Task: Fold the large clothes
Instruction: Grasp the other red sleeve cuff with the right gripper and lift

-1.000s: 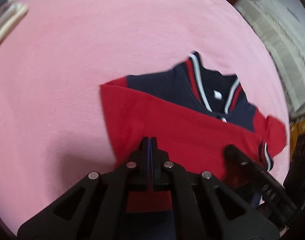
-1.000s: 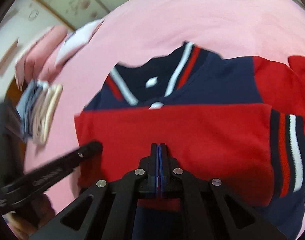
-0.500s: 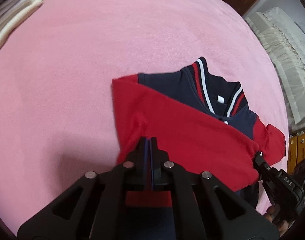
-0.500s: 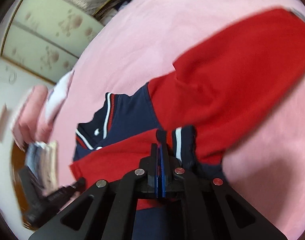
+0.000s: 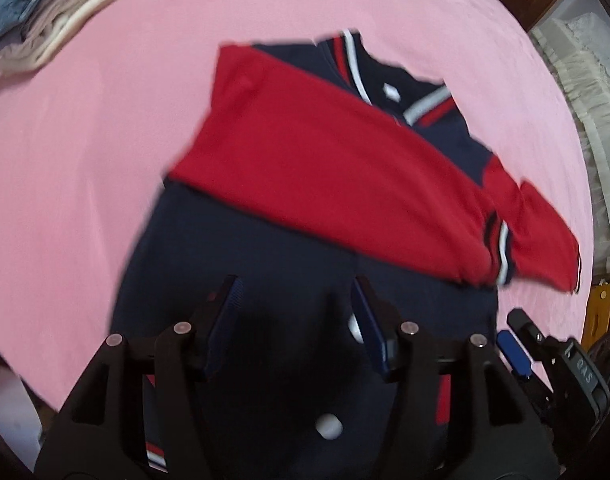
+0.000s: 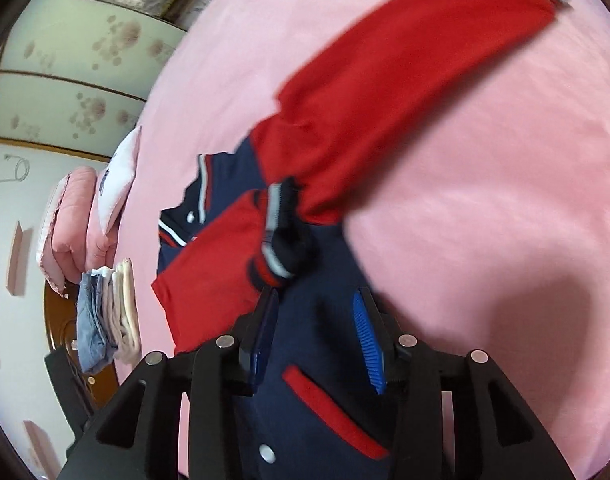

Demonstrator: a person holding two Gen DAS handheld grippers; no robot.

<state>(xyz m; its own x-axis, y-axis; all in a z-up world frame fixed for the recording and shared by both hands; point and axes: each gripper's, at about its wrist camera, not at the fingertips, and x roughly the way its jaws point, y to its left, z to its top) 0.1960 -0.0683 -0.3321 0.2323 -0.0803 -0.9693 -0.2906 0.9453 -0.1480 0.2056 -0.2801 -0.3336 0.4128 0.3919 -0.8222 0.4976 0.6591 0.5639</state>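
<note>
A navy jacket with red sleeves (image 5: 305, 152) lies on the pink bed (image 5: 85, 140), collar at the far end. One red sleeve is folded across its chest, striped cuff (image 5: 499, 252) to the right. The other red sleeve (image 6: 405, 68) stretches out over the bed in the right wrist view. My left gripper (image 5: 295, 292) is open and empty above the navy front. My right gripper (image 6: 317, 298) is open and empty above the jacket's right side, near the folded sleeve's cuff (image 6: 281, 236) and a red pocket trim (image 6: 329, 412). The right gripper's tip (image 5: 521, 336) also shows in the left wrist view.
A stack of folded clothes (image 5: 53, 12) lies at the far left of the bed, also in the right wrist view (image 6: 109, 316). Pink pillows (image 6: 77, 224) lie beyond it. A white quilted cover (image 5: 585, 92) is off the bed's right side.
Both grippers were shut on the red sleeve; both have let go, opened and drawn back toward the jacket's hem. The sleeve now lies across the chest.
</note>
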